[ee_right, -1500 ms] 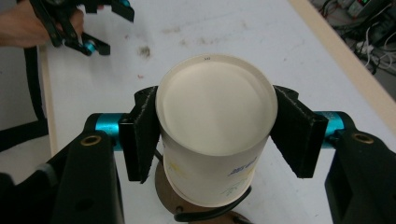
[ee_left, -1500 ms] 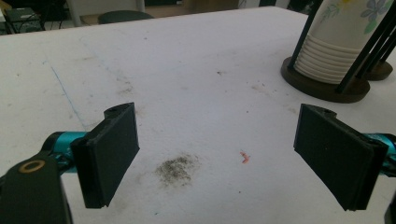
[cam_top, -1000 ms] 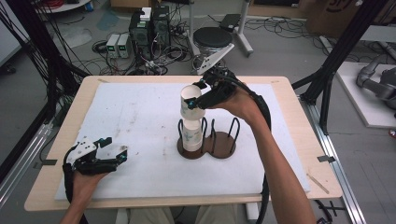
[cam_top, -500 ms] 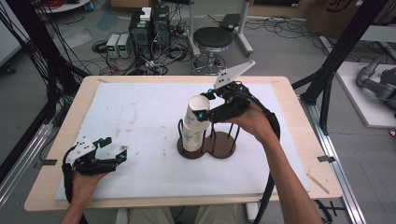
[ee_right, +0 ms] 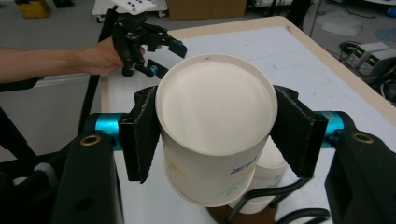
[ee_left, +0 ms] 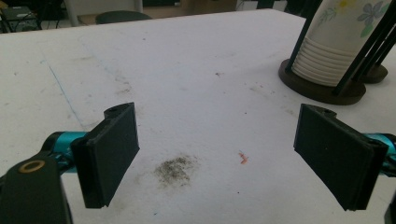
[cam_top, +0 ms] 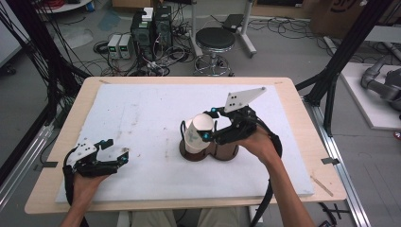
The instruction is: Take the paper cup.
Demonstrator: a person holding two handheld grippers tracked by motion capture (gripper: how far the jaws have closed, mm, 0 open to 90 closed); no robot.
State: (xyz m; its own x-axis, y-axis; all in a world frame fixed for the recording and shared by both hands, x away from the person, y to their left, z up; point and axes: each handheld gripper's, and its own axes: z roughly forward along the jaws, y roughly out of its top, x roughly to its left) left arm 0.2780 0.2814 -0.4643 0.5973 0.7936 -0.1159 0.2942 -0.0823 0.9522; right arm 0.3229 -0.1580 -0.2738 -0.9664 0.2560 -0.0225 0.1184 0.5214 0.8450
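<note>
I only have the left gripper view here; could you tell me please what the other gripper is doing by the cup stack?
Observer: The right gripper has its jaws closed on the top paper cup, one jaw on each side.
Operator: Thank you. Is that cup upright?
Observer: No, in the high view it tilts, its open mouth leaning away from the person, above the stack in the cup holder.
Operator: And where does my left gripper sit relative to that?
Observer: The high view shows the left gripper near the table's front left, well apart from the holder, jaws open and holding nothing.
</note>
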